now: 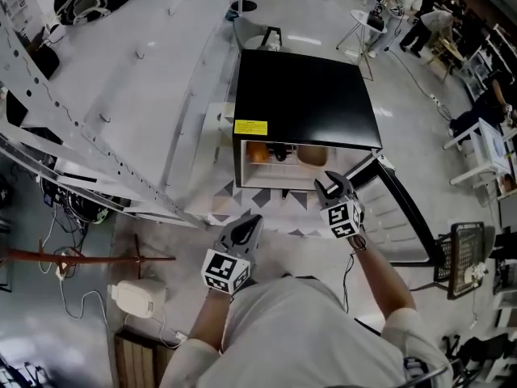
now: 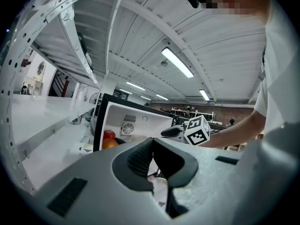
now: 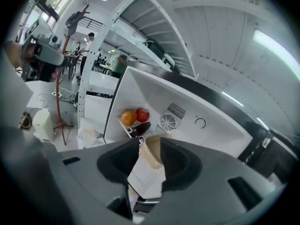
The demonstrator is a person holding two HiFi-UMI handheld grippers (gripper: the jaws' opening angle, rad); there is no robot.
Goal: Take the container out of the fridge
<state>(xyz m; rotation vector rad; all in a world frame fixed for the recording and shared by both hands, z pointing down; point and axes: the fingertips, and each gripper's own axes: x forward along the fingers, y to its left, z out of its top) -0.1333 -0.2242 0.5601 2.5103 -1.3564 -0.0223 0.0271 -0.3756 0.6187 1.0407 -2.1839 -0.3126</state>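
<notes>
Seemingly upright, the container (image 1: pixel 313 155) sits inside the open fridge (image 1: pixel 307 95).

Head view: looks steeply down from above onto the open fridge (image 1: pixel 305 103), at frame centre. Both gripper views: low and near, facing its interior, which all three share.

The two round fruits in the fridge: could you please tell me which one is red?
The apple, just right of the orange fruit in the right gripper view.
</notes>
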